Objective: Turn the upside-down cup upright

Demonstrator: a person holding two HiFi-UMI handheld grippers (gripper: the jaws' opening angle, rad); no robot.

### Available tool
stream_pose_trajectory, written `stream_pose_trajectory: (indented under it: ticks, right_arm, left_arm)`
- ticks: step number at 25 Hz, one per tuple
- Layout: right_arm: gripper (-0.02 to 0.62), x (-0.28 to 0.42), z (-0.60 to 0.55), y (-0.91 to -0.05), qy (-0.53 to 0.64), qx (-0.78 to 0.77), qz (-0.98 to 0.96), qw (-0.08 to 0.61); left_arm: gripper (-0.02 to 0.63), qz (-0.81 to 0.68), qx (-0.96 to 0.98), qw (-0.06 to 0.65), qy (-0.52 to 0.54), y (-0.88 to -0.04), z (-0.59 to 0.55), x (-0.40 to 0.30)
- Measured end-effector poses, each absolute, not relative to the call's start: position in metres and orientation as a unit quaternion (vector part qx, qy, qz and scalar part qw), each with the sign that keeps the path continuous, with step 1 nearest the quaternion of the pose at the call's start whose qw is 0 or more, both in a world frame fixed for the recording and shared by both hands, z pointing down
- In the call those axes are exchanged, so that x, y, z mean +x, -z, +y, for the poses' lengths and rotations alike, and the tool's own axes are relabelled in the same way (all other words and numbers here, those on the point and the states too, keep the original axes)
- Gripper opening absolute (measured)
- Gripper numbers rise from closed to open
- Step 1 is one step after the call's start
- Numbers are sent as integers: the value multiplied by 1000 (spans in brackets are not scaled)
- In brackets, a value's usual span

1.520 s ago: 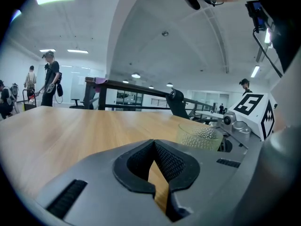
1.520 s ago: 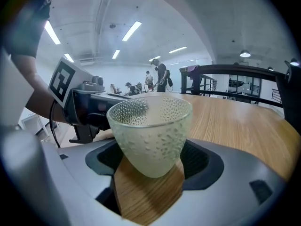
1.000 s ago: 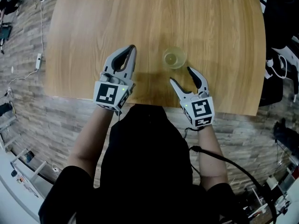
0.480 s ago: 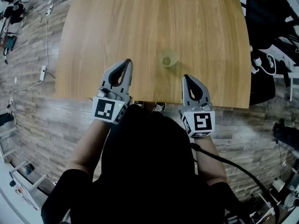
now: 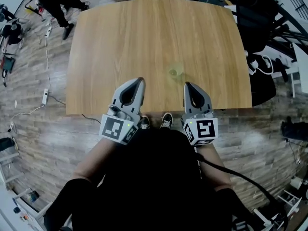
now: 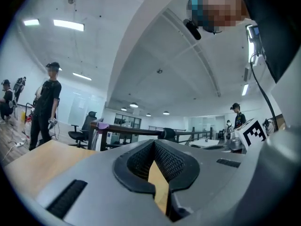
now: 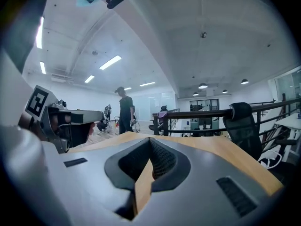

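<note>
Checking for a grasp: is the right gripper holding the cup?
No, the cup stands alone on the table, apart from the shut, empty right gripper.

Grippers: our pale grey plastic left gripper and right gripper have black ribbed pads
Markers: white cube with black square code on each
Cable: black cable trails from our right side
Clothing: we wear a black top
</note>
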State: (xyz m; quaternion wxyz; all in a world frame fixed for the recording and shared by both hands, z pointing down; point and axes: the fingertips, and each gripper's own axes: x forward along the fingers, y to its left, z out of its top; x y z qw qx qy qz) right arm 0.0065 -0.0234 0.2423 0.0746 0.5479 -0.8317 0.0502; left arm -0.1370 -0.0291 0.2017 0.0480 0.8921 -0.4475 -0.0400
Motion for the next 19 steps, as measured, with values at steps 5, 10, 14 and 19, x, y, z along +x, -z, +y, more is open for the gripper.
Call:
stream_pose_trajectory:
  ticks: [5, 10, 14, 19]
  right_arm:
    - [14, -12, -12, -221, -44, 567, -821, 58]
    - [14, -30, 0, -204, -38, 584, -809, 53]
    - [14, -36, 11, -189, -34, 599, -799, 42]
    - [14, -62, 26, -173, -21, 604, -796, 28]
  left_arm:
    - [8, -420, 904, 53, 54, -173, -20, -144]
    - [8, -403, 910, 66, 78, -133, -23, -158]
    - [8, -381, 917, 70, 92, -105, -16, -156]
    - [8, -375, 918, 84, 101, -107, 7, -177]
